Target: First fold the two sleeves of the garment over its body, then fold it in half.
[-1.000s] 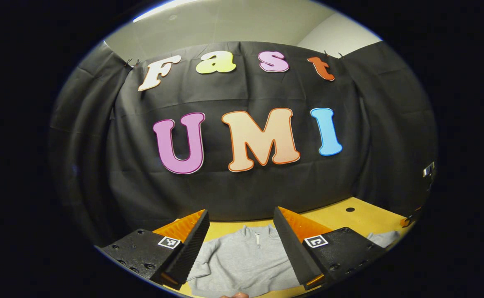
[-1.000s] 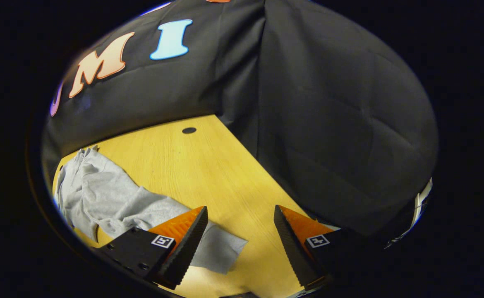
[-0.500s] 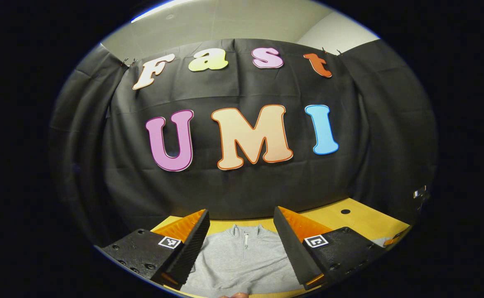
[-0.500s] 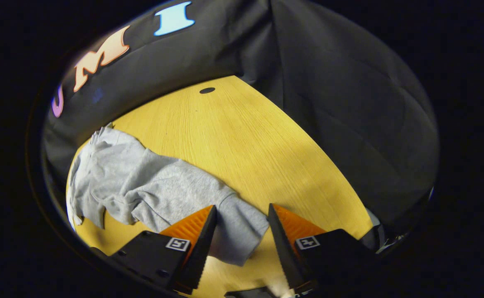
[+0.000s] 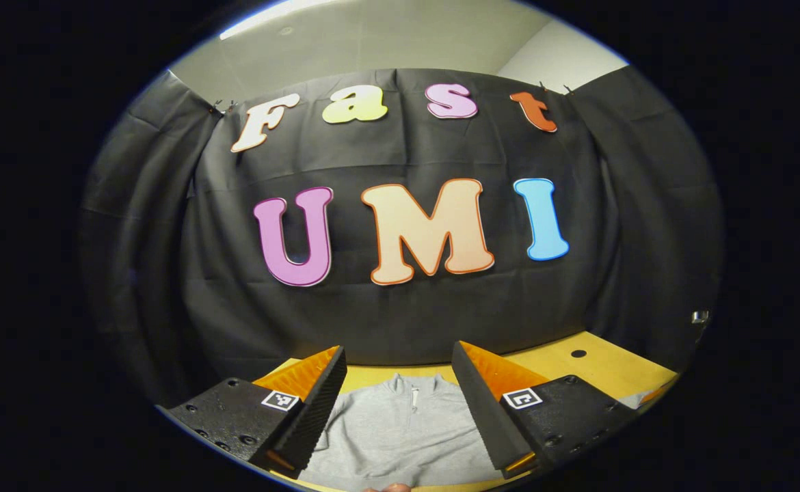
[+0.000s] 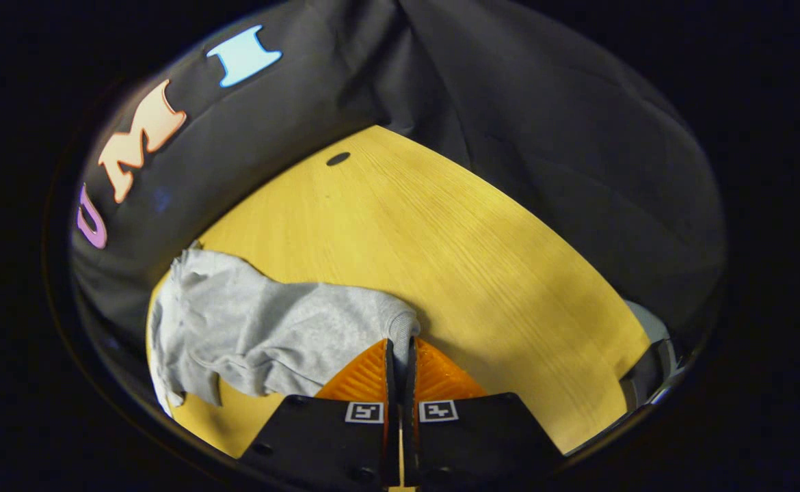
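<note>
Sleeve [image 6: 345, 321] end pinched between closed right gripper [image 6: 398, 348] fingers; garment [image 5: 400, 430] body beyond spread left gripper [image 5: 398, 369] fingers.

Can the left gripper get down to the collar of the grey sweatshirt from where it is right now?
Probably yes: the left gripper is open, and the sweatshirt collar lies on the table between its fingers with nothing between.

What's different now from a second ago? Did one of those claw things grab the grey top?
Yes. The right gripper came down onto the sleeve end and its fingers, wide apart a second ago, have closed on the cuff, which now bunches at their tips. The left gripper stayed open above the grey garment, hardly moving, and the garment's body still lies flat on the yellow table.
</note>
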`<state>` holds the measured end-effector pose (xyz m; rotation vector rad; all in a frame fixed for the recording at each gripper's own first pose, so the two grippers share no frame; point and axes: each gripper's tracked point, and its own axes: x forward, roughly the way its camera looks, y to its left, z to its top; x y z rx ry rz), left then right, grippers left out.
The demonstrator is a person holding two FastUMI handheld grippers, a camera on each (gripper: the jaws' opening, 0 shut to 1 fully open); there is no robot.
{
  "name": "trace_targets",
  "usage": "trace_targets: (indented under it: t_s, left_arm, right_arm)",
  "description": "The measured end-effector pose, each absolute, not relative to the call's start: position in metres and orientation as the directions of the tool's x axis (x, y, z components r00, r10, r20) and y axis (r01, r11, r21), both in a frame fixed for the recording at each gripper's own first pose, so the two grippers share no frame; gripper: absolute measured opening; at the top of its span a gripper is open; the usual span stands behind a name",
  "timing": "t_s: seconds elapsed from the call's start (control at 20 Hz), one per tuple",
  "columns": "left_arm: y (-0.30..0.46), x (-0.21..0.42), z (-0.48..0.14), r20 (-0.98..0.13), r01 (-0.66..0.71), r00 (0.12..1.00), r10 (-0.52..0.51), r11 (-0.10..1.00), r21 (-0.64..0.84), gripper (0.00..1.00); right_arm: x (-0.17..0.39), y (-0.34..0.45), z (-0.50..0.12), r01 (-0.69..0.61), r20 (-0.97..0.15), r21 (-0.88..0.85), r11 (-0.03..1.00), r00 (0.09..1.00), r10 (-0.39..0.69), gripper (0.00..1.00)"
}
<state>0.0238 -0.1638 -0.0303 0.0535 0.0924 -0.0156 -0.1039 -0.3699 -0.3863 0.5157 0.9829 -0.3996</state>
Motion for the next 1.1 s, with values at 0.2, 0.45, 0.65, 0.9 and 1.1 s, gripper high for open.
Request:
trace_targets:
  t_s: [0.2, 0.45, 0.65, 0.9, 1.1]
  left_arm:
    - [-0.148, 0.024, -0.04, -0.12, 0.022, 0.993, -0.017, 0.999, 0.042, 0.94]
    - [-0.1, 0.019, -0.042, -0.126, -0.016, 0.992, 0.021, 0.999, 0.041, 0.92]
    - [-0.048, 0.017, -0.038, -0.117, -0.073, 0.99, 0.079, 0.996, 0.059, 0.92]
    - [0.026, 0.002, -0.036, -0.114, -0.178, 0.976, 0.186, 0.981, 0.077, 0.93]
    - [0.078, -0.015, -0.037, -0.119, -0.259, 0.956, 0.269, 0.961, 0.098, 0.93]
  right_arm:
    - [-0.061, -0.342, -0.347, 0.48, -0.797, 0.296, 0.826, 0.6, -0.063, 0.05]
    - [-0.007, -0.289, -0.31, 0.444, -0.737, 0.384, 0.81, 0.676, -0.021, 0.05]
    - [0.03, -0.244, -0.287, 0.4, -0.695, 0.431, 0.809, 0.719, 0.015, 0.05]
    - [0.083, -0.151, -0.263, 0.259, -0.642, 0.465, 0.846, 0.757, 0.121, 0.04]
    - [0.113, -0.089, -0.255, 0.177, -0.614, 0.481, 0.859, 0.767, 0.186, 0.04]
